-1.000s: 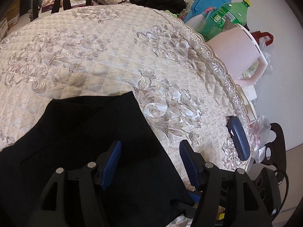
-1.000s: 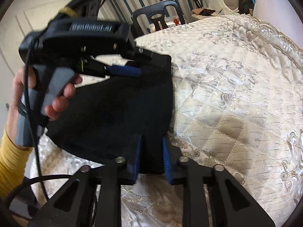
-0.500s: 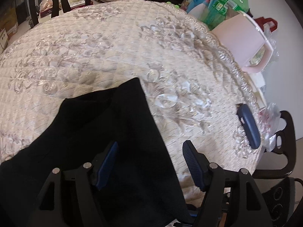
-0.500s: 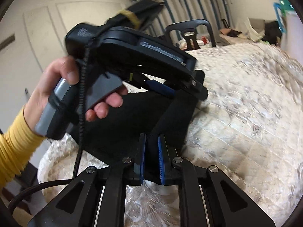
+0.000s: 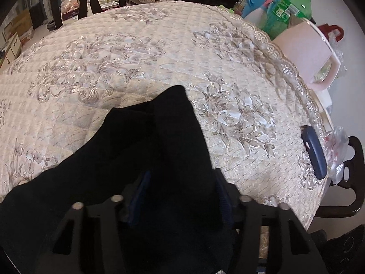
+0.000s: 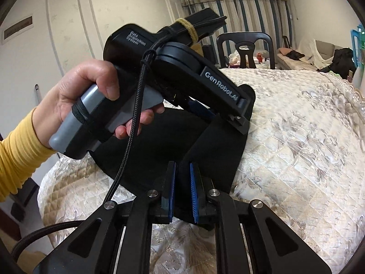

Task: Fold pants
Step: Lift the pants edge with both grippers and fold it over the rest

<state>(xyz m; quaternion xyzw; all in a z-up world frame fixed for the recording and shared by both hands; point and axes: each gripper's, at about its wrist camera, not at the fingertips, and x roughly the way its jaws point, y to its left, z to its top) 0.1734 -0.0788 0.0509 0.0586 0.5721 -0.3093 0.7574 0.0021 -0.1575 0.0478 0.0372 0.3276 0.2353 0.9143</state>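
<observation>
Tongs (image 6: 181, 189) pinching black pants (image 6: 219, 150)

Bare tablecloth (image 5: 136, 68) beyond pants (image 5: 159, 148)

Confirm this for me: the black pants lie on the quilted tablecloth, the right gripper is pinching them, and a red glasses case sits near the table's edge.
One thing is off: the case is dark blue, not red, as the left wrist view shows. The rest holds: the black pants lie on the quilted tablecloth, and the right gripper is pinching them.
</observation>
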